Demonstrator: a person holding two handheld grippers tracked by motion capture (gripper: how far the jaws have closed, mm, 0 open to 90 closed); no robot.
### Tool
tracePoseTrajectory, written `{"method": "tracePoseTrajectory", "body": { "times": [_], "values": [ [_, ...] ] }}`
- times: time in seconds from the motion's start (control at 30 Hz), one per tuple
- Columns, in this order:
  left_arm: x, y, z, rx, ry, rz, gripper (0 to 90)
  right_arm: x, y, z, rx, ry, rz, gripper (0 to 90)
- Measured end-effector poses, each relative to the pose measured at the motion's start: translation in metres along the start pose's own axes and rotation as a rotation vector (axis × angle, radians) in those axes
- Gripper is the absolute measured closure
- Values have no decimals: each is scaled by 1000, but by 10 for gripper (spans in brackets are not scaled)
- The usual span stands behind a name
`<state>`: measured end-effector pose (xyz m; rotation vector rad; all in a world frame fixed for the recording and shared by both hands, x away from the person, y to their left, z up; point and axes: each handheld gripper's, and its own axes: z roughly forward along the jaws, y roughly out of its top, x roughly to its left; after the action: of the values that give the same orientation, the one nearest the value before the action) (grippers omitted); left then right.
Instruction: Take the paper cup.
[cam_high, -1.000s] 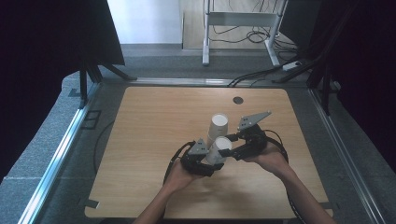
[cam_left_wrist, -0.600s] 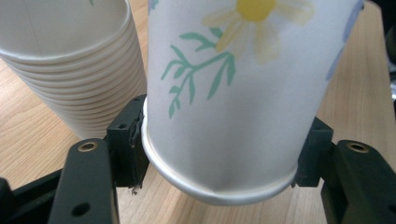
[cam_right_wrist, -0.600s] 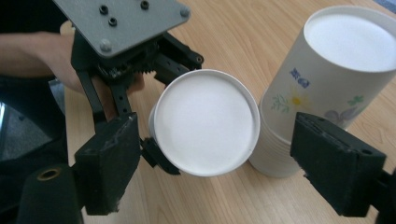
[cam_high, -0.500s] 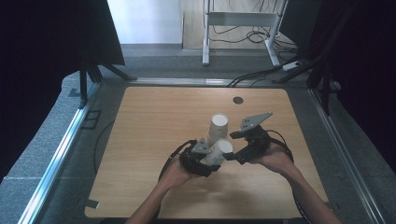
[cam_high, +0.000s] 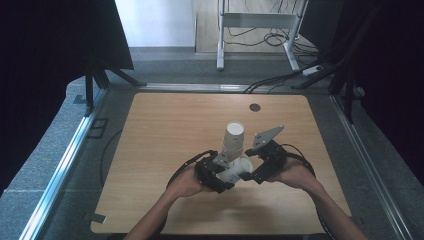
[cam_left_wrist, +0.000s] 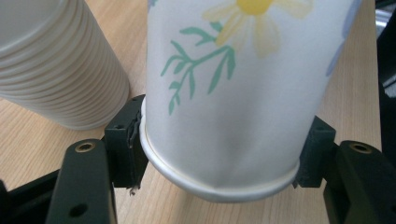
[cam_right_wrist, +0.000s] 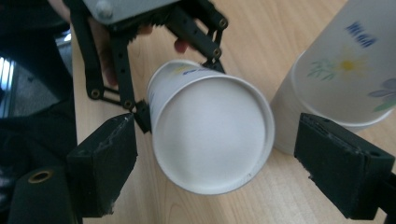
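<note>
Cups were the whole business at this moment: your left hand-held gripper was clamped on a single flowered paper cup near its base, the jaws pressing either side just above the bottom rim, and the cup lay tipped on its side over the table with its white base facing your right hand-held gripper. That right one stood with its jaws spread wide, one to each side of the cup's base and touching nothing. The stack of cups stood upright just beside, toward the far side. Judging from this, you were handing the cup across or pulling it apart from another, though I could not tell whether a second cup nested inside. To do it well, you needed to close the right jaws gently on the wall, since paper crushes, and to hold the left grip steady until the right one had it.
</note>
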<state>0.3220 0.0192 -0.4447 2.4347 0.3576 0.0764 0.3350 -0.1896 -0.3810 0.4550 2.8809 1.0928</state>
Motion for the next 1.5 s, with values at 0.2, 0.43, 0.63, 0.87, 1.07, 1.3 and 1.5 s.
{"method": "tracePoseTrajectory", "body": {
  "times": [0.2,0.43,0.63,0.87,1.07,1.3,1.5],
  "values": [
    [0,5,-2,63,-44,39,340,4,0,5,34,12,-48,140],
    [-3,11,0,116,-74,68,340,9,2,13,93,22,-106,188],
    [-4,17,1,150,-87,92,341,12,2,20,130,35,-129,236],
    [-4,19,4,182,-93,112,341,13,1,23,160,50,-133,323],
    [-3,16,6,160,-98,73,307,13,0,20,149,50,-127,354],
    [0,17,-4,79,-95,39,152,10,-3,12,85,54,-89,358],
    [3,15,-20,-9,-80,14,137,9,-5,1,8,58,-70,360]
  ]
}}
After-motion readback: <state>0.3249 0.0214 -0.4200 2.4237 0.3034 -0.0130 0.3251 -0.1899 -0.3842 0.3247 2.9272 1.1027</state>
